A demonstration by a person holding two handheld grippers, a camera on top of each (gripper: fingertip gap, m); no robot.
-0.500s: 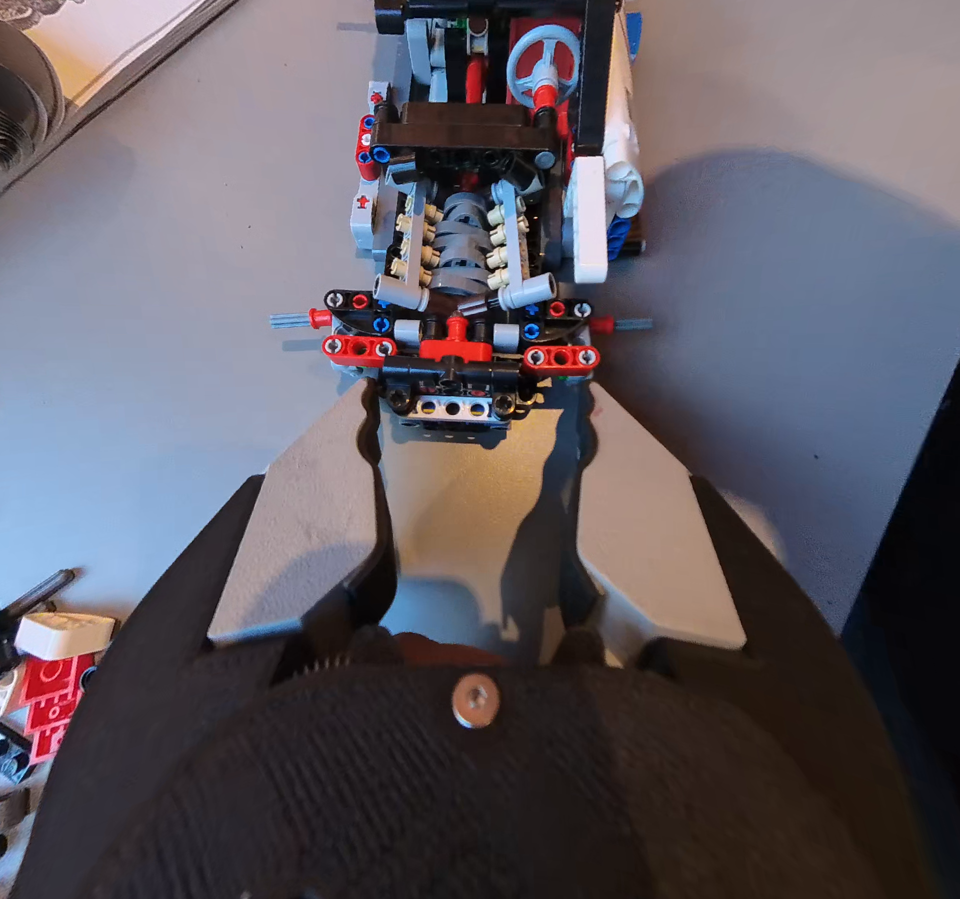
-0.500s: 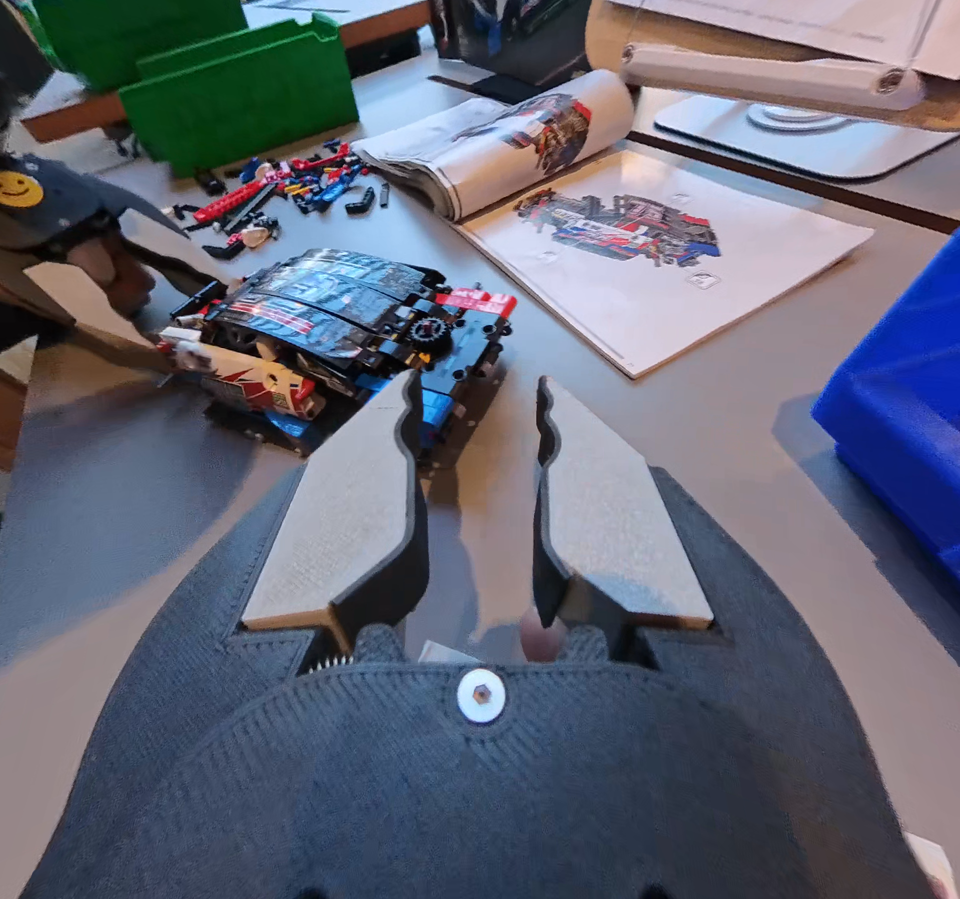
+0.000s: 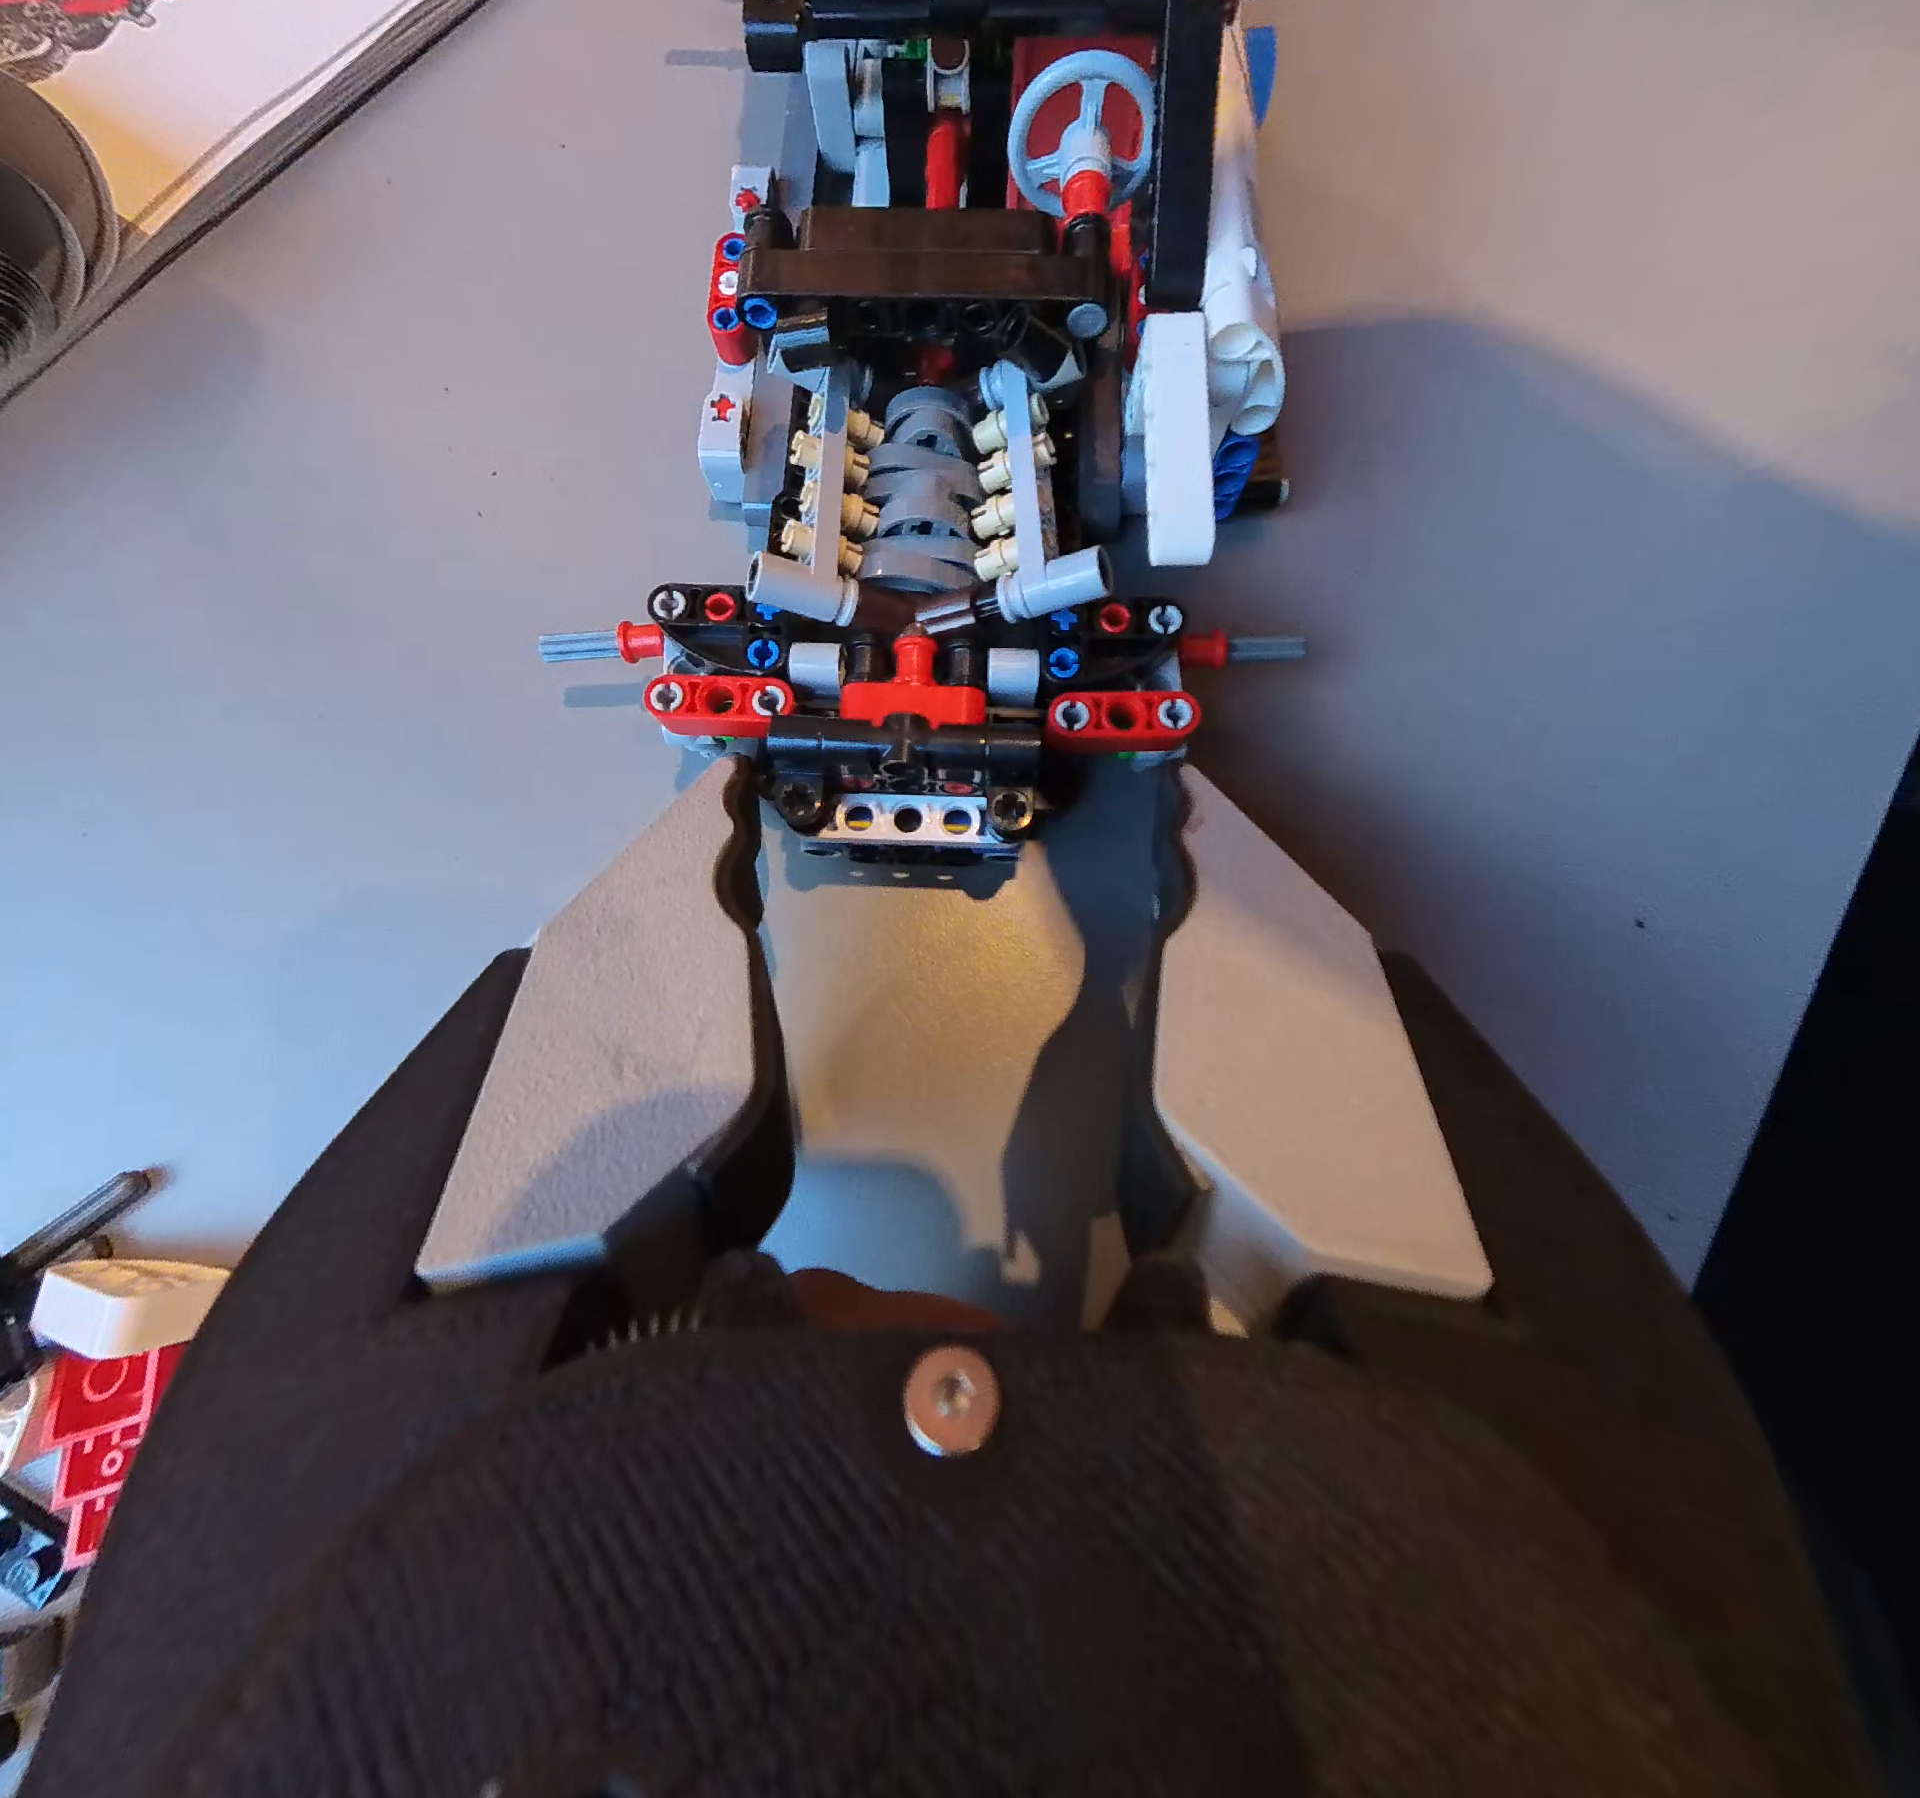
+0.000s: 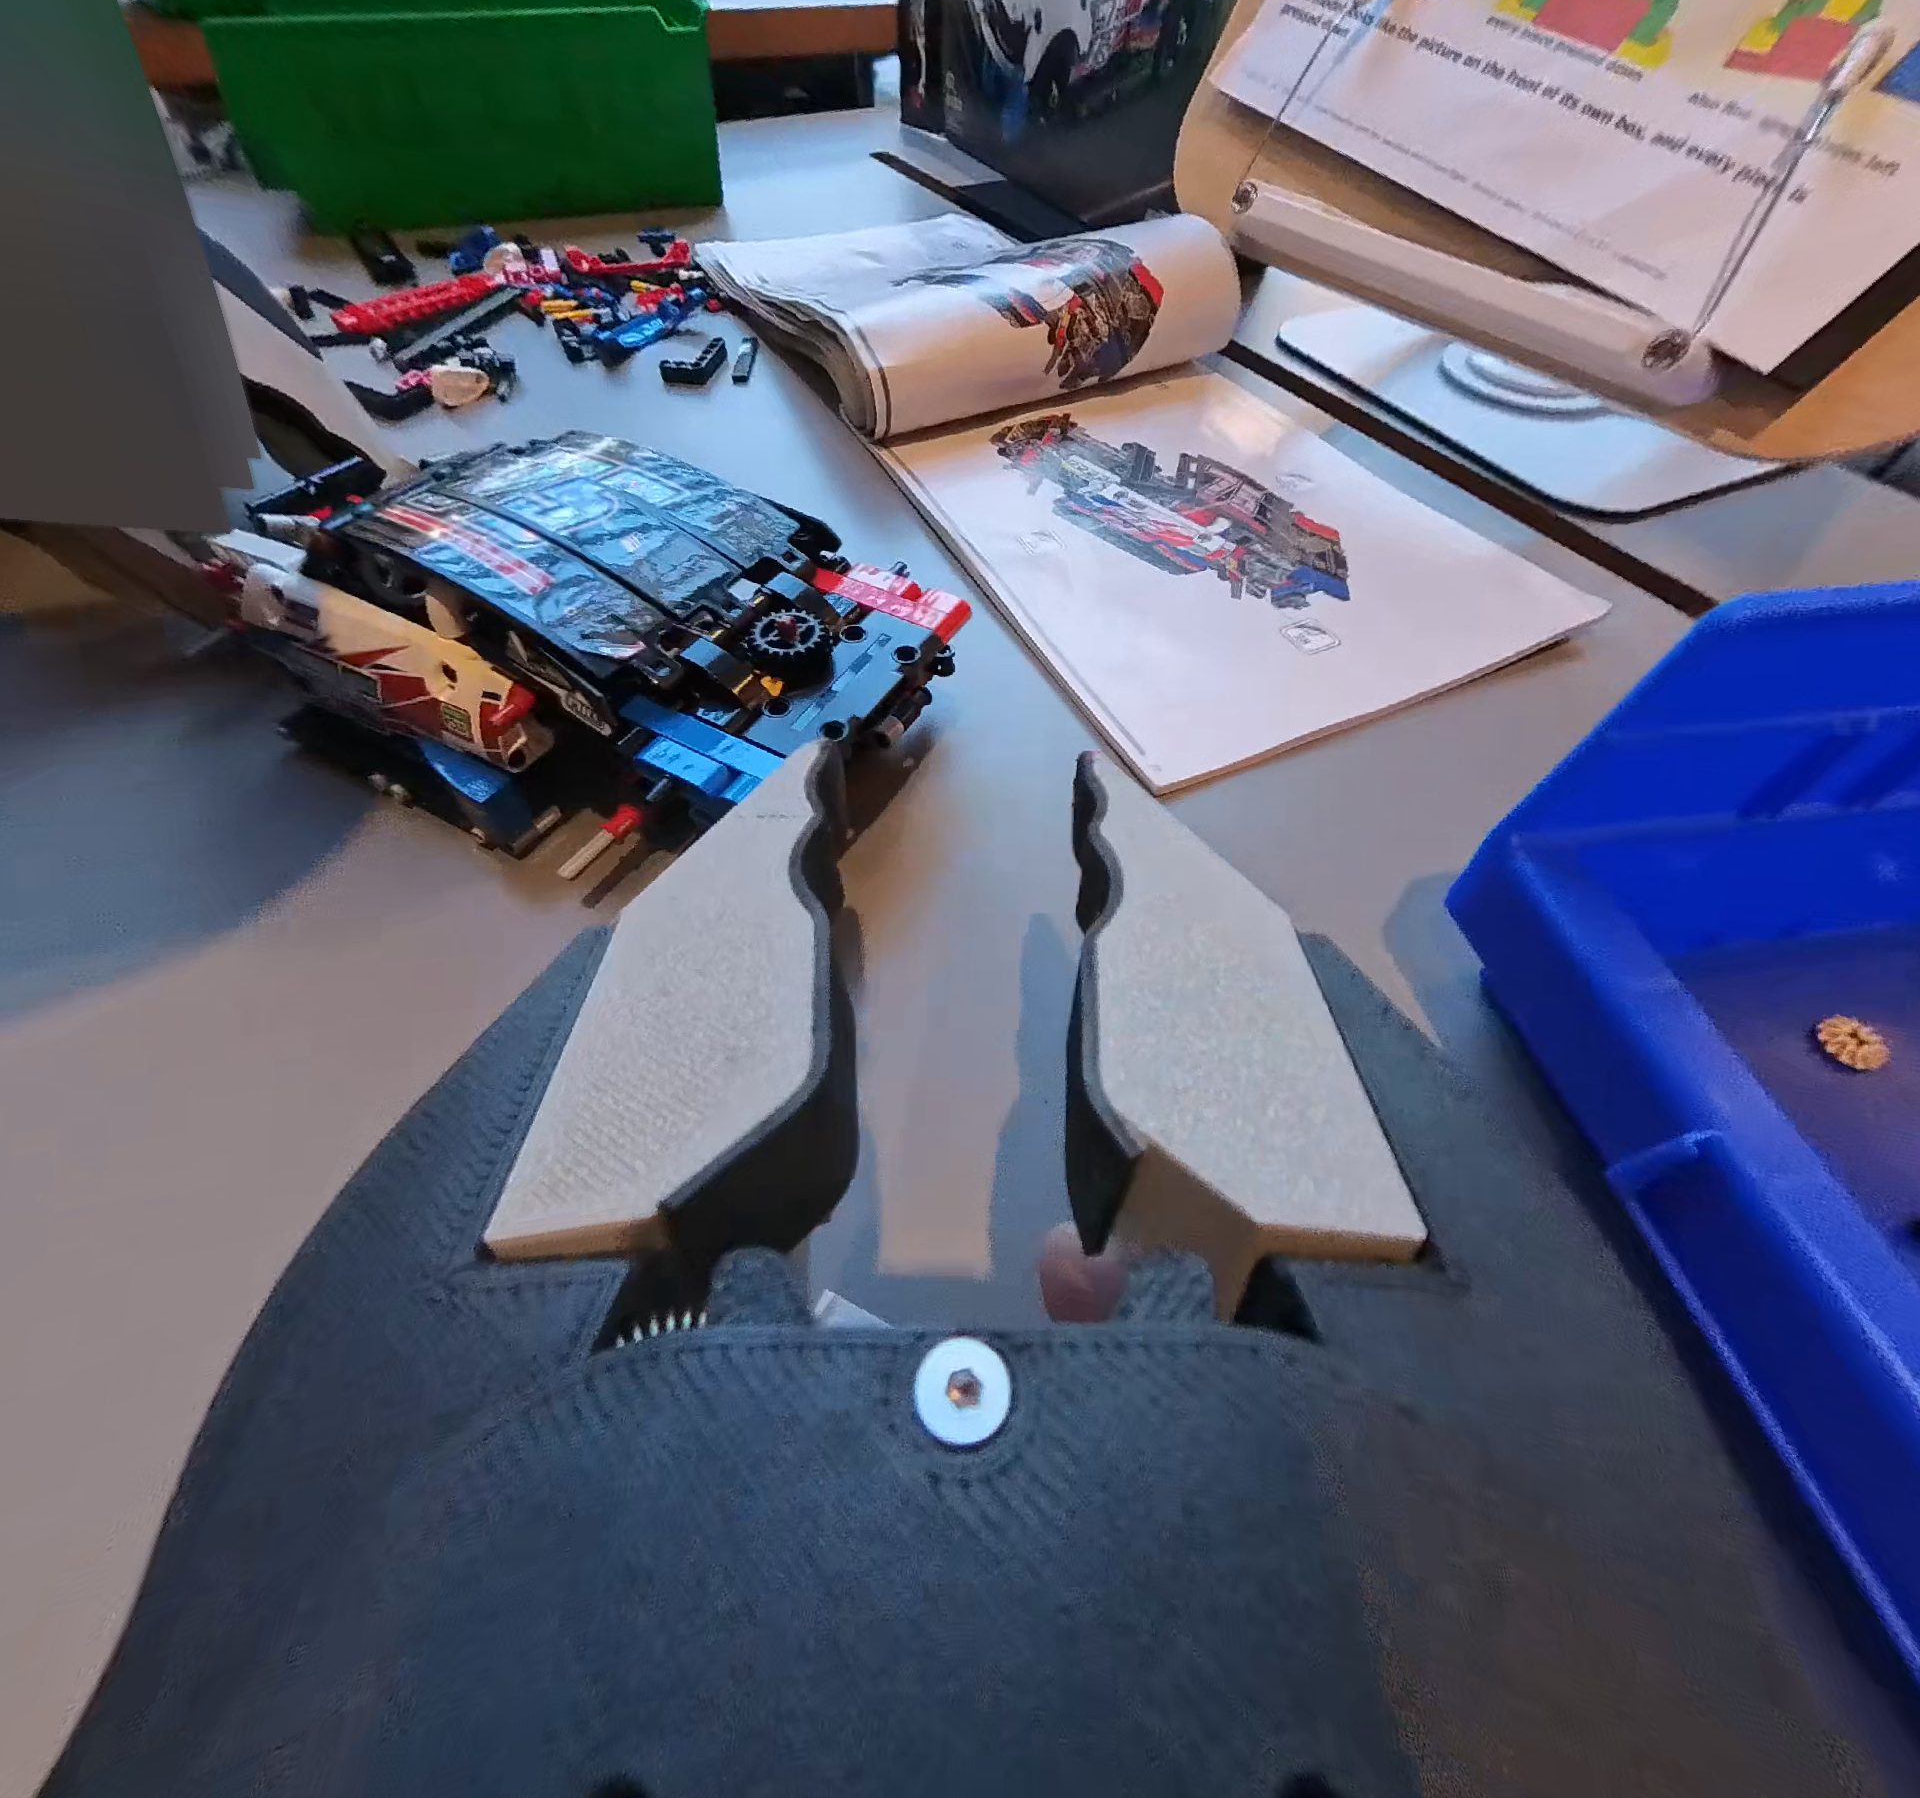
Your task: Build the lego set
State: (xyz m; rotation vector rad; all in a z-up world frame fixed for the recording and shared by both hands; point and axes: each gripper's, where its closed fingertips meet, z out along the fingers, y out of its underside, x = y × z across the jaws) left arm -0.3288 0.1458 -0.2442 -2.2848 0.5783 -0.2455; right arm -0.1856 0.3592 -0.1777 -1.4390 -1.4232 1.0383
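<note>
Left gripper spread wide at the nose of the half-built lego car, fingertips flanking its front beam, contact unclear; right gripper also apart and empty just beside the car's rear. Best to square up, close evenly on solid frame, and keep off the thin axles. Far end of car cropped; loose parts beyond it too small to identify.
</note>
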